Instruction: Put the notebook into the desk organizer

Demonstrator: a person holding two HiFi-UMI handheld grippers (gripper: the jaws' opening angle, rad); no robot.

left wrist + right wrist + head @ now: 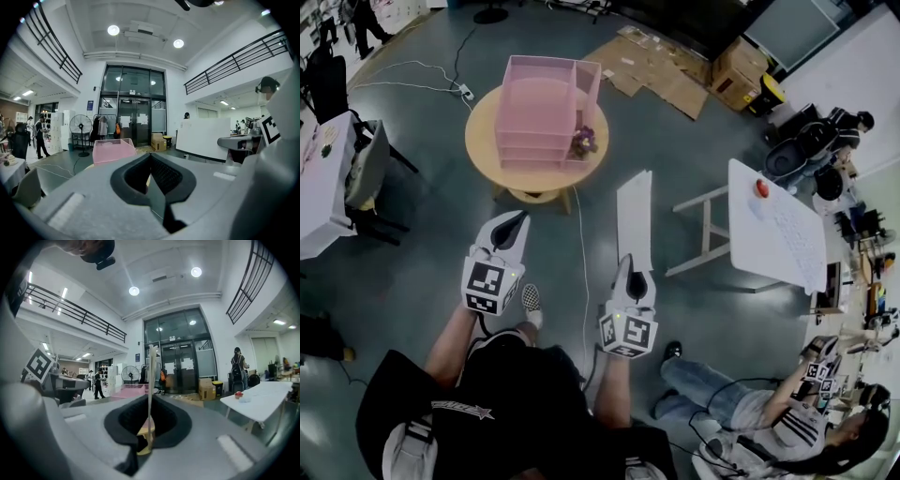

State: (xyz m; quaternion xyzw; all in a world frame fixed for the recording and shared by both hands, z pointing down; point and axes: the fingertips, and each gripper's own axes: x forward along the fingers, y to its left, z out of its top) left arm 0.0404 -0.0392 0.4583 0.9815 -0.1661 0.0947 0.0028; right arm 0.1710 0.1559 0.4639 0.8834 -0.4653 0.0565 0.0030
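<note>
Head view, white notebook (635,217) held upright, clamped in the closed right claw (630,270), left claw (514,223) closed on nothing, pink desk organizer (539,112) on round wooden table (483,141), well apart from both claws.

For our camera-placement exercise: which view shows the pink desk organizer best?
The head view: the pink desk organizer shows whole from above, on the round table. The left gripper view shows only its upper part behind the jaws; the right gripper view, a distant pink strip.
</note>
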